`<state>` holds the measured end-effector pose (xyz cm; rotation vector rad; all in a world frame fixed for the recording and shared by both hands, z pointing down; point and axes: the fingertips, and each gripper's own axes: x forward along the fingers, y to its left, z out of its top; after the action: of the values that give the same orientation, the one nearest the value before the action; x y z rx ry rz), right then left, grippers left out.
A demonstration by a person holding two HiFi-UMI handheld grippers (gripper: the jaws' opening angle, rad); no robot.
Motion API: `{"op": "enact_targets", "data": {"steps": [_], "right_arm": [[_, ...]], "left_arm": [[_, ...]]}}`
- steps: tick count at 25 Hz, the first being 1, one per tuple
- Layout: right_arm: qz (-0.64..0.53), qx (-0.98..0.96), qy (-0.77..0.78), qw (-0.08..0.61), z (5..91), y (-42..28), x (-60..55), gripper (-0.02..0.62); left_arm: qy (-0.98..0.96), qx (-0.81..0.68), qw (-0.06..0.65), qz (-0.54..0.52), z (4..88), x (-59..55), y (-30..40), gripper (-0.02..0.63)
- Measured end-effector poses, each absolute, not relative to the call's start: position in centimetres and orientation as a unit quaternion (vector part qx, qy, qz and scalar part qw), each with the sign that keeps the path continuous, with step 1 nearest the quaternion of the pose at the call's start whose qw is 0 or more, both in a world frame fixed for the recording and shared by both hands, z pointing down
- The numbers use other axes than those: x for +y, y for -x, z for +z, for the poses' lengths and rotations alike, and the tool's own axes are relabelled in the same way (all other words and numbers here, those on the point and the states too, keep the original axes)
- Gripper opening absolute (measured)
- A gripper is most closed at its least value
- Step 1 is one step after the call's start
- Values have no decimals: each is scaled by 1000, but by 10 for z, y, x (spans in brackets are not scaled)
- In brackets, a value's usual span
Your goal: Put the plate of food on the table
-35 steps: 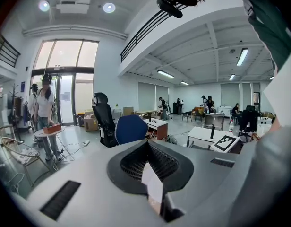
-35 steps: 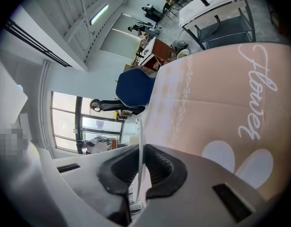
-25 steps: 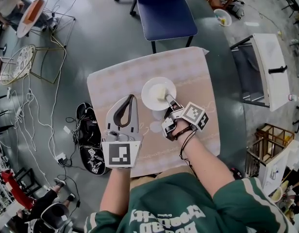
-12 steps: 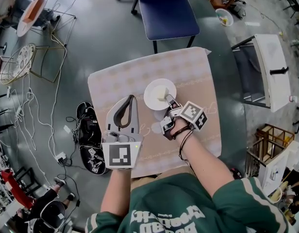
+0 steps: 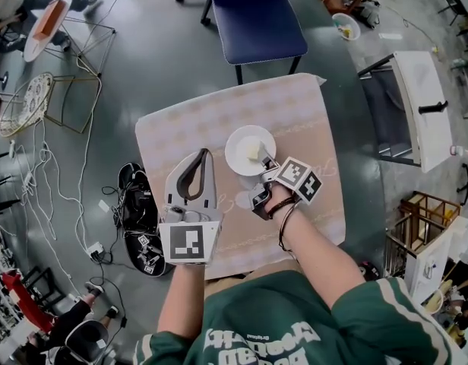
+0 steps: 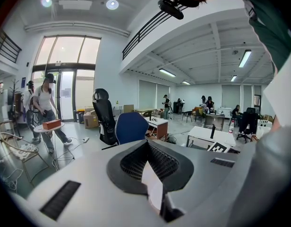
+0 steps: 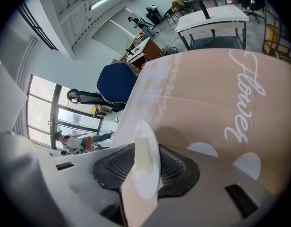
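Observation:
A white plate with a pale piece of food lies flat on the table's beige cloth, near the middle. My right gripper is at the plate's near right rim. In the right gripper view the plate and its food stand edge-on between the jaws of the right gripper, which are opening, with gaps beside the rim. My left gripper hovers over the cloth left of the plate. Its tips meet and hold nothing, as the left gripper shows in its own view.
A blue chair stands at the table's far side. Shoes and cables lie on the floor to the left, a white desk is to the right. People stand far off in the hall.
The right gripper's jaws have spread apart around the plate's rim and its marker cube has turned slightly. The plate stays on the cloth. The left gripper has not moved.

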<state>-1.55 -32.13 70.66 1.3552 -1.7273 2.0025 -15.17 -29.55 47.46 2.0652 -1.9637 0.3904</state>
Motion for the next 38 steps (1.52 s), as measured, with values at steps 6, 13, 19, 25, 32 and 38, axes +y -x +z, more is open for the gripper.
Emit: {"op": "enact_targets", "data": {"steps": [6,13,19,25,32,38], "right_arm": [[636,-583,-491,117,706,-6,-316,169],[632,-581,-503,106,703,-19,-307,201],[617,-589,-512,98,693,-26,-305,201],[617,-601,-502,77,676,-23,-295,201],[602,-635,-481,54,644,-15,-278,201],[583,-671,-457,29,606,-7,-262,139]], "left_arm": [[-721,-668,126,133,470,-294,145,9],[-727,-663,128,127,468,-289,140,9],[-736,-654,123,120,464,-284,135,9],[-738,-651,129,121,454,-273,134,9],[-755,-636,115,109,437,-256,130,9],[-760,-631,109,107,419,-237,132,9]]}}
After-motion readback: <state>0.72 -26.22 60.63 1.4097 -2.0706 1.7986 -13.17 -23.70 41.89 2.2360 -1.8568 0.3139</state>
